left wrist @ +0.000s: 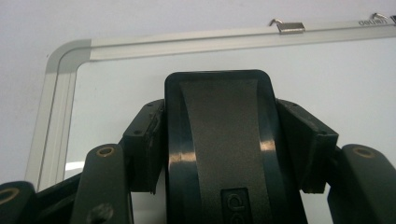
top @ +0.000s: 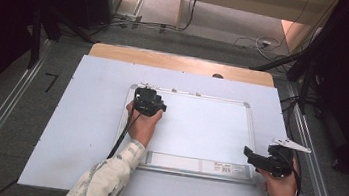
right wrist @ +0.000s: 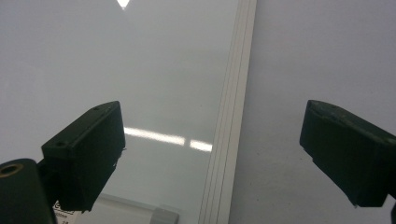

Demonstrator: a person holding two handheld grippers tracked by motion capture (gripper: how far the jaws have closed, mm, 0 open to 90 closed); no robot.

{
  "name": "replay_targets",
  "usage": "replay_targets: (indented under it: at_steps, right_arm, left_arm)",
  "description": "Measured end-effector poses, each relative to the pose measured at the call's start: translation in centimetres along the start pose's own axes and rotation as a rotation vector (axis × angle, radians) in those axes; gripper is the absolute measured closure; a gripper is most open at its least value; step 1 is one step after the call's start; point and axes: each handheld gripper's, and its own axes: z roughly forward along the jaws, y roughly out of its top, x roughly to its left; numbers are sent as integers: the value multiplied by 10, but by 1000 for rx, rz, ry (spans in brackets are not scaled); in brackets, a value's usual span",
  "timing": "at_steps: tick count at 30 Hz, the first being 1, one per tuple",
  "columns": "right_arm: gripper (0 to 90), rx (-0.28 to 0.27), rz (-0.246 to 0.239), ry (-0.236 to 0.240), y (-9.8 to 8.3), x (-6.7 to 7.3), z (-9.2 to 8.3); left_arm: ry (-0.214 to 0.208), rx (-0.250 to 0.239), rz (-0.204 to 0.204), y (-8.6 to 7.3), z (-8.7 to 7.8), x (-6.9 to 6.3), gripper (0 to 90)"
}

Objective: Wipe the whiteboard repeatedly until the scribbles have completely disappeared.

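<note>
The left tool point(left wrist: 219, 154) was clamped on a black eraser point(left wrist: 219, 140) (light, rigid, best gripped across its 2 long sides) at the whiteboard's point(top: 199, 126) top-left corner on the desk point(top: 84, 117), while the right tool point(right wrist: 212, 154) stood open.

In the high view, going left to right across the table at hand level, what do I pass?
White table cover → left tongs, shut on a black eraser near the whiteboard's upper left corner → bare whiteboard → whiteboard's right frame edge → right tongs, open at the board's lower right corner.
</note>
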Motion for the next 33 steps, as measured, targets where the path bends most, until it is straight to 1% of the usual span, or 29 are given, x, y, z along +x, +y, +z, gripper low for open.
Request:
replay_targets:
  at_steps: [4, 6, 7, 9, 14, 15, 17, 19, 21, 23, 24, 28, 30, 33]
  right_arm:
    - [56, -1, -2, -4, 0, 0, 0]
    - [56, -1, -3, -5, -1, 0, 0]
    - [56, 1, -3, -5, -1, 0, 0]
    - [55, 1, -3, -6, -1, 0, 0]
    - [56, -2, -3, -3, -1, 0, -1]
    - [56, -2, -2, -2, -1, 0, -1]
    - [56, -1, 0, -3, -1, -1, -1]
    - [56, 1, 2, -4, -1, 0, 0]
    - [56, 1, 0, -2, 0, 0, 1]
    - [56, -1, -4, -2, 0, 1, 1]
    - [56, -4, -9, -2, 1, 1, 1]
    - [56, 4, -6, -2, 1, 1, 2]
    - [56, 3, -8, -1, 1, 1, 2]
    - [56, -1, -7, 0, 1, 1, 1]
  left_arm:
    - [-15, -6, -3, -8, -8, 8, 393]
    - [-18, -9, -8, -10, -10, 14, 393]
    - [-13, -9, -10, -9, -10, 16, 393]
    - [-5, -9, -17, -7, -8, 21, 393]
    - [32, -15, -60, 5, 2, 38, 392]
    - [34, -18, -64, 7, 5, 41, 392]
    - [33, -10, -48, 13, 9, 44, 392]
    - [44, -6, -54, 17, 13, 43, 392]
    - [56, -4, -59, 19, 15, 39, 392]
    - [52, -10, -62, 19, 16, 34, 392]
    - [45, -9, -56, 18, 15, 30, 392]
    - [25, -2, -25, 12, 11, 13, 392]
    - [21, 0, -19, 9, 8, 9, 392]
    - [15, 3, -10, 4, 3, 5, 392]
